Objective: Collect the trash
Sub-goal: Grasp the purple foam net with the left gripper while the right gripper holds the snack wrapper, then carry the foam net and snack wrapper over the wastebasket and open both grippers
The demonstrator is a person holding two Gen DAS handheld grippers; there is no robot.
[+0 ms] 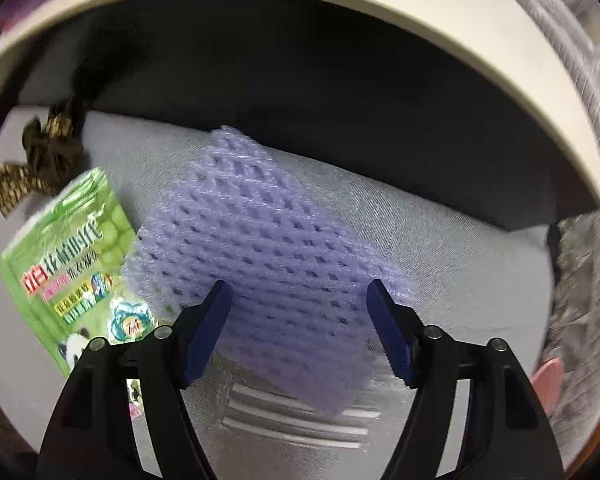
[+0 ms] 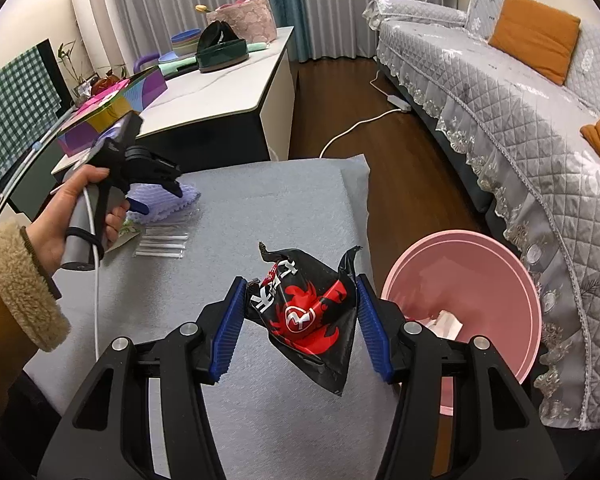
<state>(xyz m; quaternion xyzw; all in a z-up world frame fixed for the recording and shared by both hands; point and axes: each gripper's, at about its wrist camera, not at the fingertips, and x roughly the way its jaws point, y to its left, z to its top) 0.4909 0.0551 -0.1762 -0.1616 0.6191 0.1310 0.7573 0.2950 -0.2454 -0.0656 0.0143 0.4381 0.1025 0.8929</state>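
The left gripper points steeply down over a purple foam net that lies flat on a grey cushion. Its jaws stand spread, one blue pad on each side of the net's near part, and neither pad visibly presses on the foam. Beside the net on the left lies a green packet with printed lettering and a panda; a crumpled dark brown wrapper lies further back by the cushion's far left corner. A clear plastic wrapper with pale stripes lies just in front of the net. A cream table edge arches over the far side.

The right gripper pinches a black and red snack bag between its blue pads, which press on the bag's two sides. The bag hangs crumpled above the cushion. Just to its right a pink basin stands beside the cushion, with white paper inside it.

In the right wrist view a hand in a fleece-cuffed sleeve holds the left gripper over the net at the cushion's far left. A quilted grey sofa with orange pillows runs along the right.
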